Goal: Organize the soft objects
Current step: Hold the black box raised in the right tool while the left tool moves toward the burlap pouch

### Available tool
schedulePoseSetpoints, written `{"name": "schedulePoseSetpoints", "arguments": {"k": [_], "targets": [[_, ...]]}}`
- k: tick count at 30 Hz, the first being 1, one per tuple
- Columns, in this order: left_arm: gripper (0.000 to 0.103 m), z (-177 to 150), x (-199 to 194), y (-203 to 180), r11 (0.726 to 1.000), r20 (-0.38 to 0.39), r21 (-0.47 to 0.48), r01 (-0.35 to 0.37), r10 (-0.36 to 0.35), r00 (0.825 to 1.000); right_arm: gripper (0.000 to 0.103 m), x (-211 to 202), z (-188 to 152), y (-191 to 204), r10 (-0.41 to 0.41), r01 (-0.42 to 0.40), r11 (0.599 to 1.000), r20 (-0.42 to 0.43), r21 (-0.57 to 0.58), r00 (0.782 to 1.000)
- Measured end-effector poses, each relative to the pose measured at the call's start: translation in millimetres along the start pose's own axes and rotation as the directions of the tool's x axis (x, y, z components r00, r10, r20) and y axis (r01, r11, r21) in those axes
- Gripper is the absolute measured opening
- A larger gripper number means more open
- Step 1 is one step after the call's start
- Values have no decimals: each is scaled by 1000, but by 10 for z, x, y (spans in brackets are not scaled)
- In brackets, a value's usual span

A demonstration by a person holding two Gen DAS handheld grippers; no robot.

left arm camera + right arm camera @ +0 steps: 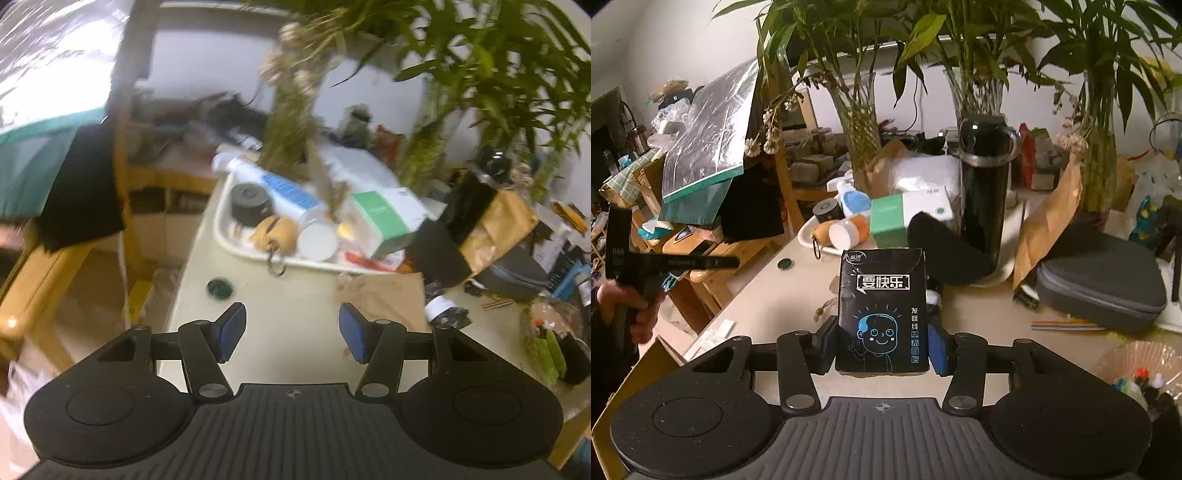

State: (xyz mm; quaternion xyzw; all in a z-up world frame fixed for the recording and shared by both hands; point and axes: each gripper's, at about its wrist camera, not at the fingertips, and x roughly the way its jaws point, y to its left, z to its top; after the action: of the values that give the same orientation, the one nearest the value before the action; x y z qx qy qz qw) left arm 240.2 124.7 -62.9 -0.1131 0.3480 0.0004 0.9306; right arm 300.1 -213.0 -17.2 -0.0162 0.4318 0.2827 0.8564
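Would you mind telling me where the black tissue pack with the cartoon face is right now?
In the right wrist view, the black tissue pack sits centre frame, clamped upright between the jaws of the right gripper, above the table and in front of the white tray.

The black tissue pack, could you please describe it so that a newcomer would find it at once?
Start at the tall black flask standing between the plant vases on the table, then come toward the camera. The black tissue pack is clamped in the right gripper; alone among its neighbours, it bears a blue cartoon baby face and white Chinese lettering.
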Motion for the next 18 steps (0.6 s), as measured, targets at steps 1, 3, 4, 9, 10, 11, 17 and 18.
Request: {"name": "schedulePoseSetpoints", "arguments": {"k": [1,3,4,9,10,11,17,18], "targets": [[55,14,-5,-13,1000,9,10,0,0,1000,51,21,-21,-4,-12,12,1000,-14,0,1000],[55,26,-33,-45,1000,18,5,1,-1,1000,51,16,-44,14,-31,31,999,-21,-20,999],[55,26,-73,-89,1000,26,5,0,0,1000,51,-7,-50,15,-35,34,999,-16,-19,999],[55,21,-408,-235,998,38,56,-33,31,999,52,-185,-95,-7,-37,37,999,21,7,999],[55,38,-477,-276,998,38,57,-36,33,999,52,-240,-111,-6,-34,34,999,35,12,999],[55,55,-564,-328,997,44,62,-39,36,998,52,-276,-119,-4,-32,31,999,43,17,999],[55,172,-1085,-650,988,101,123,-93,80,992,52,-524,-193,28,-4,2,1000,103,20,995],[55,198,-1149,-694,986,113,131,-98,84,990,52,-540,-203,15,-2,0,1000,105,21,994]]}}
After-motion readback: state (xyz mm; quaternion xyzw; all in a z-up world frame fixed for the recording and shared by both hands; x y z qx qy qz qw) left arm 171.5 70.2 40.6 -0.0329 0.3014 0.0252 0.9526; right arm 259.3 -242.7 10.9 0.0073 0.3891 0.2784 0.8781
